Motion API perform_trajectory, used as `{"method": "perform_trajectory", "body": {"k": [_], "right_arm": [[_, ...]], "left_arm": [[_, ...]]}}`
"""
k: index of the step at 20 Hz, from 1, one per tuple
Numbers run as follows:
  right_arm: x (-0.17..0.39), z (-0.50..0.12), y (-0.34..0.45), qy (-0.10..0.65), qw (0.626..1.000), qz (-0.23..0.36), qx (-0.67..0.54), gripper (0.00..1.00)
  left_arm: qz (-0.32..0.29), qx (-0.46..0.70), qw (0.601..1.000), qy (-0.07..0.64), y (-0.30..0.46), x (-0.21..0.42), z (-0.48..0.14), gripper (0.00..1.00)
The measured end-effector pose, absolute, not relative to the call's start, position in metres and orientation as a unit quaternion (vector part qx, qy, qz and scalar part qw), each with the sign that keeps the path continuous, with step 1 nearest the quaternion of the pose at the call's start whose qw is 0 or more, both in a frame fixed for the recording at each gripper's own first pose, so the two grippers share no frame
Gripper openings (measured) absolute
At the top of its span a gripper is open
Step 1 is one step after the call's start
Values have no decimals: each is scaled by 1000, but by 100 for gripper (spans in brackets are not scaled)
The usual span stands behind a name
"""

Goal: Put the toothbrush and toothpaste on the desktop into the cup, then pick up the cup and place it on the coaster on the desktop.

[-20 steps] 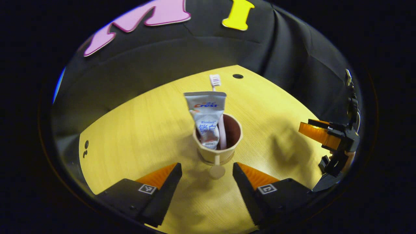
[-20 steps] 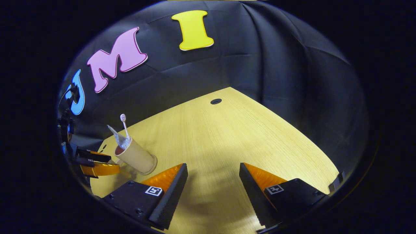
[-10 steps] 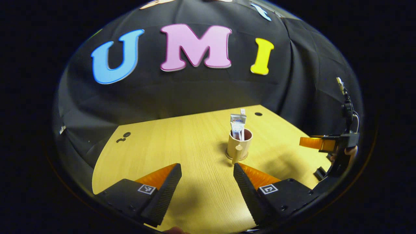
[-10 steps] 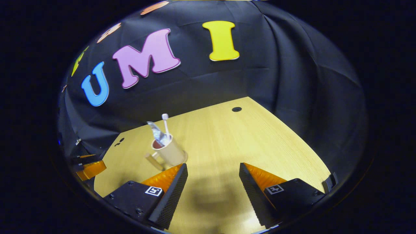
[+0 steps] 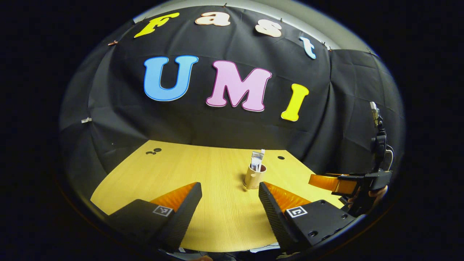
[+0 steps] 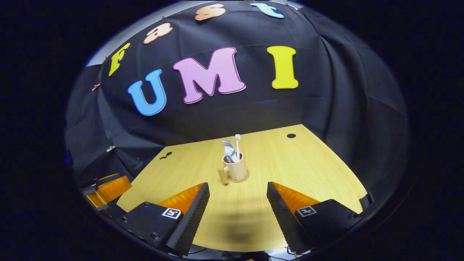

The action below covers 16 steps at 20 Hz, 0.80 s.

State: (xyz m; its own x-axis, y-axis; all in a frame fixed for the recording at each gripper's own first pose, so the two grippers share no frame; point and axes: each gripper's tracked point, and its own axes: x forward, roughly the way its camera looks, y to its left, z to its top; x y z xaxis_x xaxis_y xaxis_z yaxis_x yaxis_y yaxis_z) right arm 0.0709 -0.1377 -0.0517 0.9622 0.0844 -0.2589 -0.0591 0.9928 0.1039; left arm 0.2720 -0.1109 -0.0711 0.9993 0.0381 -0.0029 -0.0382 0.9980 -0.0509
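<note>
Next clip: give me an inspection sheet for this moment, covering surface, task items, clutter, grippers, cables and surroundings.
Surface: light wooden desktop, with small dark holes near its far edge.
Job's things: cup upright on a round coaster, handle toward the cameras; toothbrush and toothpaste stand in it.
Clutter: nothing seen.
Grippers: left gripper open, holding nothing; right gripper open, holding nothing; both apart from the cup.
Cables: one hangs behind the right gripper in the left gripper view.
Surroundings: black cloth wall.

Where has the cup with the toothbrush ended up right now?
The cup stands upright mid-desk on a coaster, toothbrush and toothpaste inside, ahead of both open grippers.
</note>
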Motion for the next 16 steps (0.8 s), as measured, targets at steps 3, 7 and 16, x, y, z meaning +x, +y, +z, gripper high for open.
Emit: {"method": "perform_trajectory", "body": {"k": [3,7,16], "right_arm": [[55,-40,-126,121,990,48,53,98],[25,-36,-111,113,990,35,77,98],[1,-43,-84,107,993,45,14,98]], "left_arm": [[39,-18,999,-21,-100,245,-58,98],[31,-13,999,-30,-107,215,-60,98],[7,-3,1000,-28,-118,196,-72,98]]}}
